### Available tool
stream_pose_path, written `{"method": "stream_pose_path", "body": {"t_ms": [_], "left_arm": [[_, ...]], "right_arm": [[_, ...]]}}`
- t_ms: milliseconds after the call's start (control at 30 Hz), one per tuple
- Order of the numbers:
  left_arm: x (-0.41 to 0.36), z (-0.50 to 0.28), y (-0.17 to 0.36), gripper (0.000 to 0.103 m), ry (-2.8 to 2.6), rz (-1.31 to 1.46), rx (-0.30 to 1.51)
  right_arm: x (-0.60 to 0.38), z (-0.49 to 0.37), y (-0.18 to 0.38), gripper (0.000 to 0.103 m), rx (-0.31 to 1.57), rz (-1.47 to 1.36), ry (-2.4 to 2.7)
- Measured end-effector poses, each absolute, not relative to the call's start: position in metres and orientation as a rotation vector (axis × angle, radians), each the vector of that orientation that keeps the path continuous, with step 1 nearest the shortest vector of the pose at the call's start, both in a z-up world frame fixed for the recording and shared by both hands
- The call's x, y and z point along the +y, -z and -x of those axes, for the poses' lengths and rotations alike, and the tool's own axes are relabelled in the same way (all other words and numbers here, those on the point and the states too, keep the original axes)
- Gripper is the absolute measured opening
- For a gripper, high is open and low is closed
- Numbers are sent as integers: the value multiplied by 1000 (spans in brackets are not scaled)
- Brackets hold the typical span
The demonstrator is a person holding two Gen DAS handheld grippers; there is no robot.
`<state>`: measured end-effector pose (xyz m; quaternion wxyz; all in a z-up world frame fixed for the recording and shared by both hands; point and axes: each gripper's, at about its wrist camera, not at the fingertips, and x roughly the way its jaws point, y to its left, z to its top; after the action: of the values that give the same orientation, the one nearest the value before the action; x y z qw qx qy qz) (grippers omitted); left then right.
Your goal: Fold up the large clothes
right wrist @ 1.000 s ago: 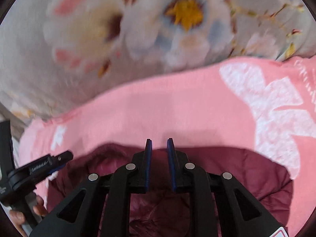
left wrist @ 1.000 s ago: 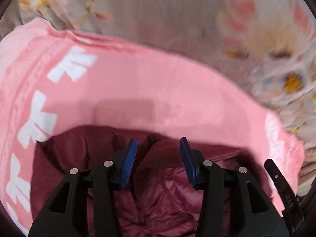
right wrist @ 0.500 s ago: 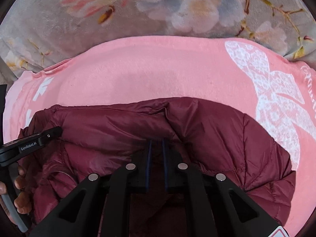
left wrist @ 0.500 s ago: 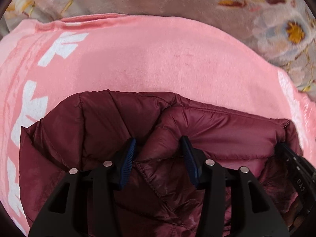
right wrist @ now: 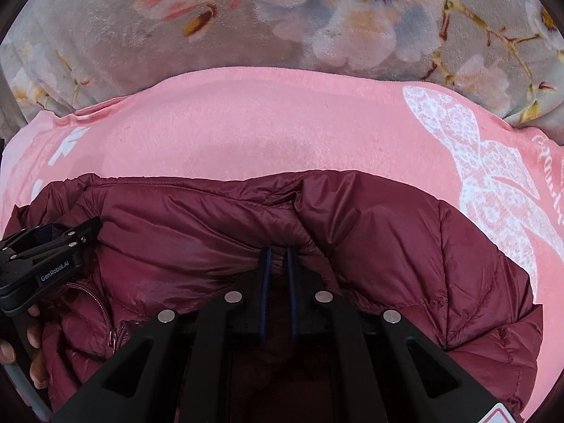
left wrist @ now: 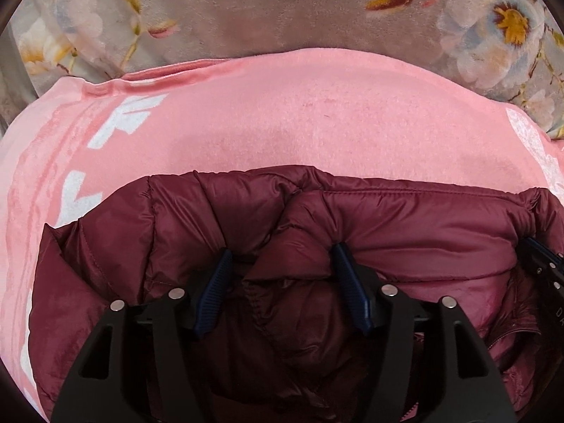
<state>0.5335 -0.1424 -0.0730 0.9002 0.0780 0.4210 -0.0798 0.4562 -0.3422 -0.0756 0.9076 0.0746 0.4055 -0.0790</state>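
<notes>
A maroon puffer jacket [left wrist: 405, 232] [right wrist: 387, 232] lies bunched on a pink blanket [left wrist: 282, 123] [right wrist: 246, 134]. My left gripper [left wrist: 280, 252] points down at the jacket's near edge. Its jaws are opening, and a puffy fold still fills the gap and touches both blue pads. My right gripper [right wrist: 277, 252] is shut on a thin pinch of the jacket's edge, its pads almost together. The left gripper's body [right wrist: 46, 246] shows at the left edge of the right wrist view, held by a hand [right wrist: 35, 352]. A zipper [right wrist: 102, 310] runs below it.
The pink blanket has white butterfly prints [right wrist: 486, 183] and lies over a grey floral bedspread [left wrist: 264, 10] [right wrist: 105, 35] that fills the far side. The right gripper's tip [left wrist: 543, 268] pokes in at the right edge of the left wrist view.
Both grippers came down with the jacket, which now rests on the pink blanket. The left jaws have spread wider. The right jaws have closed to a narrow slit on the fabric.
</notes>
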Motion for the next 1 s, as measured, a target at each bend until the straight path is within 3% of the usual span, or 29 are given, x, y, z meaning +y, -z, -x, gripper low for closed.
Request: {"method": "stream_pose_path", "body": {"t_ms": [200, 667, 1000], "left_arm": [[-143, -534, 74, 67, 128, -189, 863], [-142, -534, 75, 69, 120, -195, 859], [-144, -535, 76, 77, 84, -218, 857]], "right_arm": [[-345, -457, 76, 5, 833, -165, 157], [-344, -455, 76, 5, 824, -173, 156], [-339, -457, 76, 5, 827, -133, 179]]}}
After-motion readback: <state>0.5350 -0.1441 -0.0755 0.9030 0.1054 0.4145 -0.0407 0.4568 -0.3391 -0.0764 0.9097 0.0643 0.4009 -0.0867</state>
